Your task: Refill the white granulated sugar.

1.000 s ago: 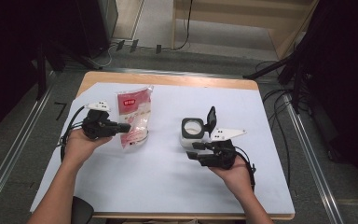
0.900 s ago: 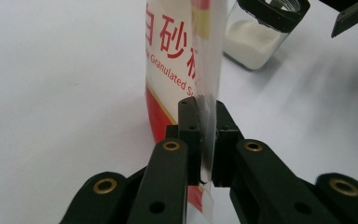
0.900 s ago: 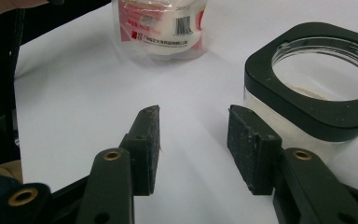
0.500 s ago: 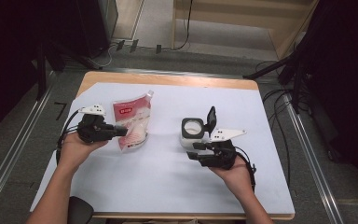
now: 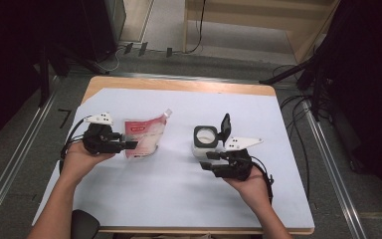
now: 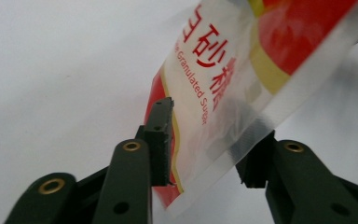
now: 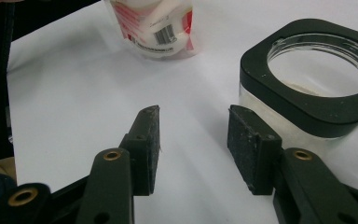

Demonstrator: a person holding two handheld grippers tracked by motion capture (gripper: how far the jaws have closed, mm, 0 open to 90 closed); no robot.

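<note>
White table cover (image 5: 144, 199) carries a sugar pouch (image 5: 144, 137) pinched at its edge by the left gripper (image 5: 129, 145), seemingly lifted, which could slip and spill, while the right gripper (image 5: 206, 160) waits open beside the open jar (image 5: 205, 139).

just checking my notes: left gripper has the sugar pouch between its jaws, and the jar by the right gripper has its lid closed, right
Not quite. The jar has its lid flipped open, standing up behind the mouth, as the high view shows; the right gripper view looks into its open top. The rest holds: the left gripper has the sugar pouch between its jaws.
</note>
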